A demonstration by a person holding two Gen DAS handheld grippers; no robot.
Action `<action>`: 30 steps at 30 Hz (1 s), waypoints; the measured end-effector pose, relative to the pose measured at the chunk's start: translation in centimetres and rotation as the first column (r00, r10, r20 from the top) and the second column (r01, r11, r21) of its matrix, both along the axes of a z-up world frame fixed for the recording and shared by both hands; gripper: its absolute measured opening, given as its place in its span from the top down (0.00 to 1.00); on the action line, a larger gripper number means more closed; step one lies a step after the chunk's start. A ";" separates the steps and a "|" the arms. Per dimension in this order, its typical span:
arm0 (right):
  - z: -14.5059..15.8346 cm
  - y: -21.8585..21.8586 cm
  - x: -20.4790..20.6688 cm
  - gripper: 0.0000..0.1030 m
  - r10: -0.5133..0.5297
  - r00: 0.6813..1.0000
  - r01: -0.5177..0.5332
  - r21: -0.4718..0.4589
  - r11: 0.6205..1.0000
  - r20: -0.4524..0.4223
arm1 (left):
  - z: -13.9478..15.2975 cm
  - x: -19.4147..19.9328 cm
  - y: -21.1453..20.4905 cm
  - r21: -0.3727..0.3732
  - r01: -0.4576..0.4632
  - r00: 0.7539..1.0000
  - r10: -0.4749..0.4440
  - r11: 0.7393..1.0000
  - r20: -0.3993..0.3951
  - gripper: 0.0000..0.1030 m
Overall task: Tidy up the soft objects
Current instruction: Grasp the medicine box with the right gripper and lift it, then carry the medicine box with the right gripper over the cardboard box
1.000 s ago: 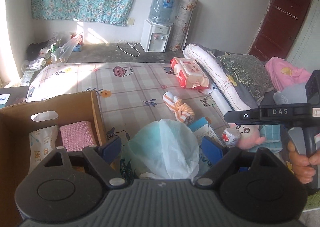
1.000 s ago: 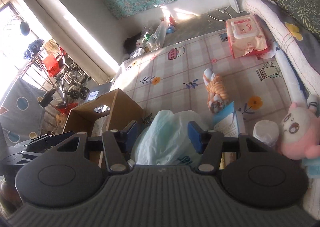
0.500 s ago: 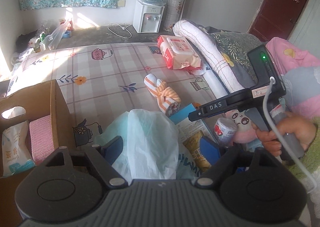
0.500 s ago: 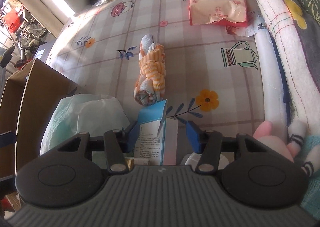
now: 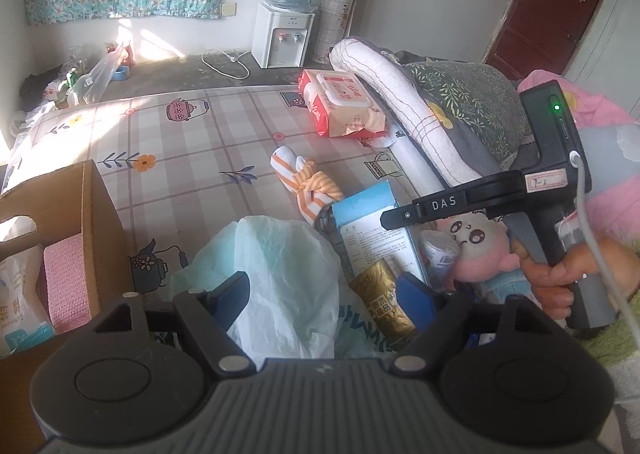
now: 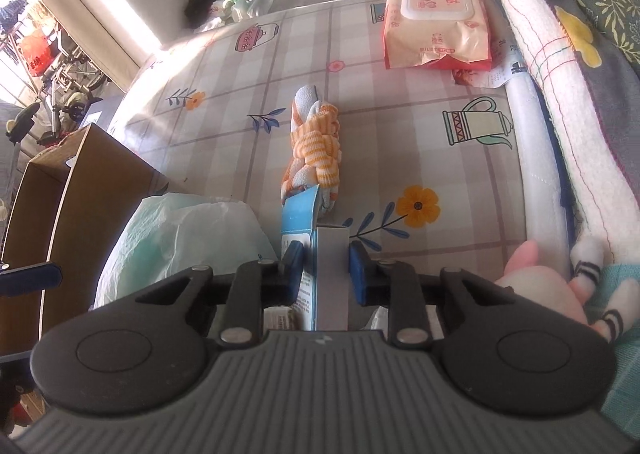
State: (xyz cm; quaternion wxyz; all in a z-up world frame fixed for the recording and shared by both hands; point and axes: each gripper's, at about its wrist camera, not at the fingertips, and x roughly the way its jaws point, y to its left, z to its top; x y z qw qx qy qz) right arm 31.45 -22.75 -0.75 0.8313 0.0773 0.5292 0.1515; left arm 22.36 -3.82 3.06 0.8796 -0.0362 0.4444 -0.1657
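My right gripper (image 6: 325, 267) is shut on a blue and white carton box (image 6: 320, 254), which also shows in the left wrist view (image 5: 374, 230) with the right gripper over it. My left gripper (image 5: 326, 294) is open above a pale green plastic bag (image 5: 280, 278), also seen in the right wrist view (image 6: 180, 238). An orange striped cloth bundle (image 6: 316, 150) lies just beyond the box. A pink plush toy (image 5: 476, 250) lies at the right. A cardboard box (image 5: 76, 222) at the left holds a pink towel (image 5: 64, 278) and a white pack.
A red wet-wipes pack (image 6: 436, 22) lies at the far side of the bed. A rolled white blanket (image 6: 560, 102) and pillows line the right edge. A gold packet (image 5: 382, 302) and a small white can (image 5: 440, 258) lie by the plush toy. A water dispenser (image 5: 286, 18) stands at the wall.
My right gripper moved right off the plastic bag, came down over the blue and white box and closed on it. My left gripper stayed open over the bag.
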 end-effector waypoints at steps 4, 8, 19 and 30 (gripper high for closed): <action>2.7 -1.9 -2.3 0.79 -0.034 0.997 0.030 0.053 0.998 0.076 | 0.5 -0.8 -0.7 -0.028 0.057 0.998 -0.056 0.998 0.035 0.21; 4.8 -3.7 -4.5 0.81 -0.063 0.989 0.047 0.123 0.991 0.131 | 0.9 -1.6 -2.0 -0.036 0.147 0.986 -0.144 0.988 0.081 0.16; 10.4 -4.8 -10.3 0.81 -0.030 0.983 -0.018 0.262 0.965 0.180 | 1.5 -3.4 -4.8 0.017 0.290 0.940 -0.288 0.957 0.182 0.06; 16.4 2.1 -15.3 0.81 0.159 0.957 -0.226 0.282 0.932 0.243 | 2.8 -5.3 -1.0 -0.105 0.259 0.955 -0.238 0.960 0.179 0.03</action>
